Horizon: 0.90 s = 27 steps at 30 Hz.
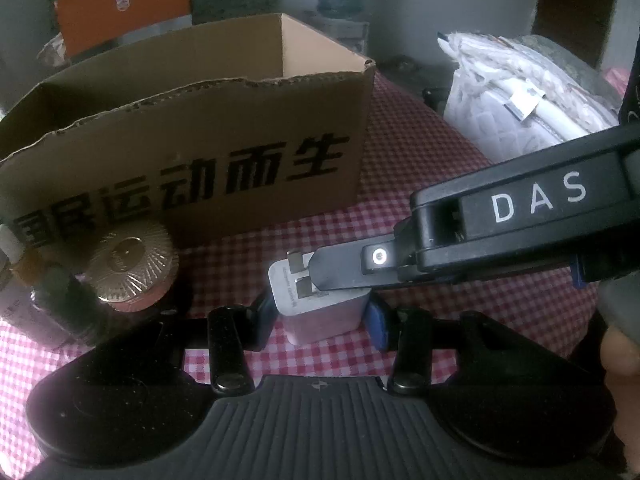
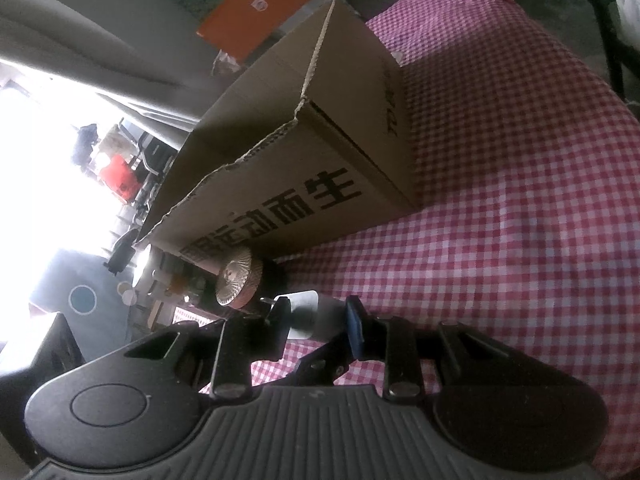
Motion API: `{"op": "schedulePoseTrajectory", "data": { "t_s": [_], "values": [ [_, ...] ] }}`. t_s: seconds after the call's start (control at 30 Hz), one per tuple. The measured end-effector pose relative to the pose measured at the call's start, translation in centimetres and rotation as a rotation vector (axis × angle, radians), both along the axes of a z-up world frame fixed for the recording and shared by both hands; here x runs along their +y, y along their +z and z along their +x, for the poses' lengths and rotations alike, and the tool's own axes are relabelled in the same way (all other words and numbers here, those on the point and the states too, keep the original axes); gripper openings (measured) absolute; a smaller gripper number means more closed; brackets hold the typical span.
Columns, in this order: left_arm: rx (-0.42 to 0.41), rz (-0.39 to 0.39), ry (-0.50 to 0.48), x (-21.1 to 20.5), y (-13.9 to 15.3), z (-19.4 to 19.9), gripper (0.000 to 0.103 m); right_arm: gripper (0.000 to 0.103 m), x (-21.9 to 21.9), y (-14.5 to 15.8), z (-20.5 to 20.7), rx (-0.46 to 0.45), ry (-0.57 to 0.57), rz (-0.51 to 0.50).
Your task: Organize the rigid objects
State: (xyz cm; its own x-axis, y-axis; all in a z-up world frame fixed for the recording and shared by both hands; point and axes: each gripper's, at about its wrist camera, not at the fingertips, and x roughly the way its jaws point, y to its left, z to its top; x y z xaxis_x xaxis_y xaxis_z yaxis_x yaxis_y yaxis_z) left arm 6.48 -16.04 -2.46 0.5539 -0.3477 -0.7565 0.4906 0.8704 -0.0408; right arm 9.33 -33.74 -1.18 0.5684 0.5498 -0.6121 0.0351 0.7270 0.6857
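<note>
A white charger plug [image 1: 320,300] with two metal prongs sits between the fingers of my left gripper [image 1: 320,312], which is shut on its sides just above the checked cloth. My right gripper [image 1: 344,276] comes in from the right and is also shut on the charger's top end; in the right wrist view the charger [image 2: 306,314] sits between its jaws [image 2: 316,320]. An open cardboard box [image 1: 192,148] with black characters stands just behind; it also shows in the right wrist view [image 2: 320,160].
A round gold-lidded jar [image 1: 130,268] and small bottles [image 1: 24,280] stand left of the charger. A white plastic bag [image 1: 516,92] lies at the right. An orange box [image 1: 120,8] stands behind the carton. A red checked cloth [image 2: 520,200] covers the table.
</note>
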Motion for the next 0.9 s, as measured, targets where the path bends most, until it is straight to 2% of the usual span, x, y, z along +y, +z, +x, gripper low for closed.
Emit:
{"op": "schedulePoseTrajectory", "data": {
  "t_s": [0.43, 0.9],
  "values": [
    [-0.009, -0.015, 0.023, 0.7, 0.7, -0.6, 0.045, 0.032, 0.6, 0.7, -0.2, -0.021, 0.013, -0.01],
    [-0.064, -0.018, 0.044, 1.4, 2.6, -1.9, 0.045, 0.032, 1.1, 2.7, -1.1, -0.079, 0.032, -0.014]
  ]
}}
